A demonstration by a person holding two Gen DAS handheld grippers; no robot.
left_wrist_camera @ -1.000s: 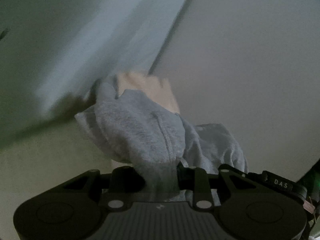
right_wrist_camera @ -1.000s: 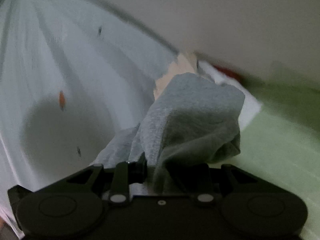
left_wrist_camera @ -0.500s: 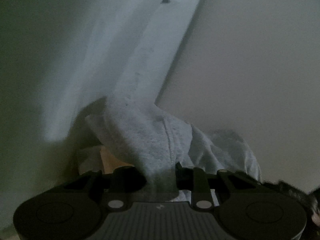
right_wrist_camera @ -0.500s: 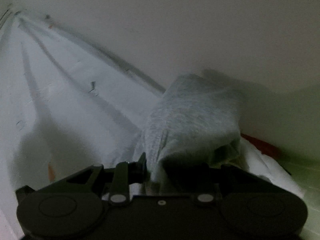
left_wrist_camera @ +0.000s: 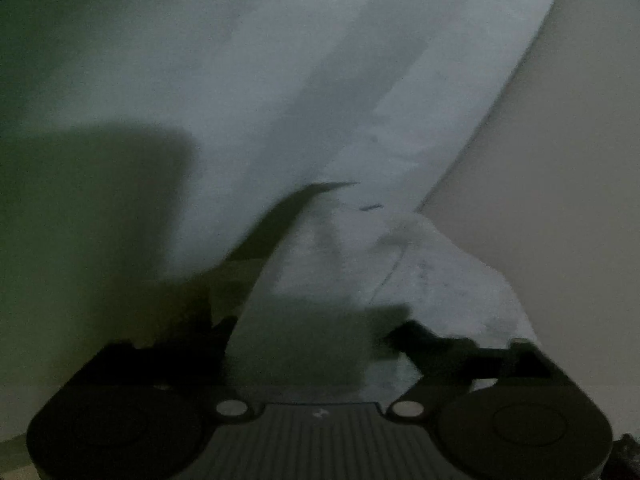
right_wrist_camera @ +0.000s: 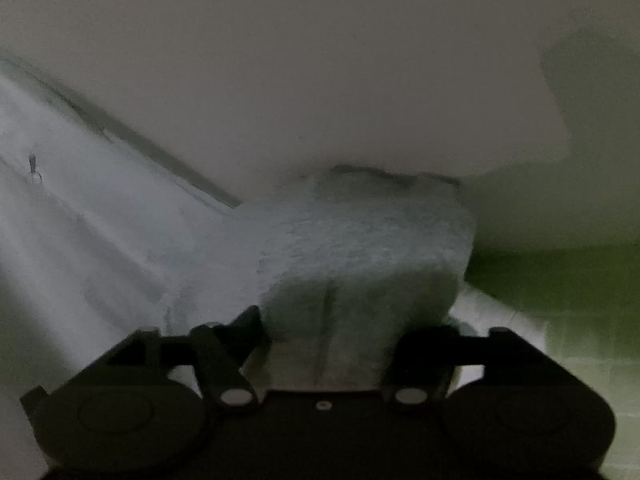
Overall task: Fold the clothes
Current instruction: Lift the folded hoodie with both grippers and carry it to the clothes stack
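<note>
A grey fleece garment (left_wrist_camera: 440, 272) lies bunched on a white sheet (left_wrist_camera: 320, 100), right up against a pale wall (left_wrist_camera: 560, 200). My left gripper (left_wrist_camera: 312, 332) has its jaws opening wide. A shaded fold of the garment lies loose between its fingers. In the right wrist view the same garment (right_wrist_camera: 360, 240) sits as a thick folded block against the wall. My right gripper (right_wrist_camera: 332, 324) is opening too, with the near end of the block between its spread fingers. Both views are dark and blurred.
The wall (right_wrist_camera: 320, 60) closes off the far side. White sheet (right_wrist_camera: 80, 240) stretches away to the left. A green surface (right_wrist_camera: 580, 320) lies to the right, with a white cloth edge (right_wrist_camera: 492, 312) showing beside the garment. A heavy shadow (left_wrist_camera: 100, 220) covers the left.
Both grippers carried the grey garment forward and down to the wall, then spread their jaws off it. The peach cloth seen earlier is now out of sight.
</note>
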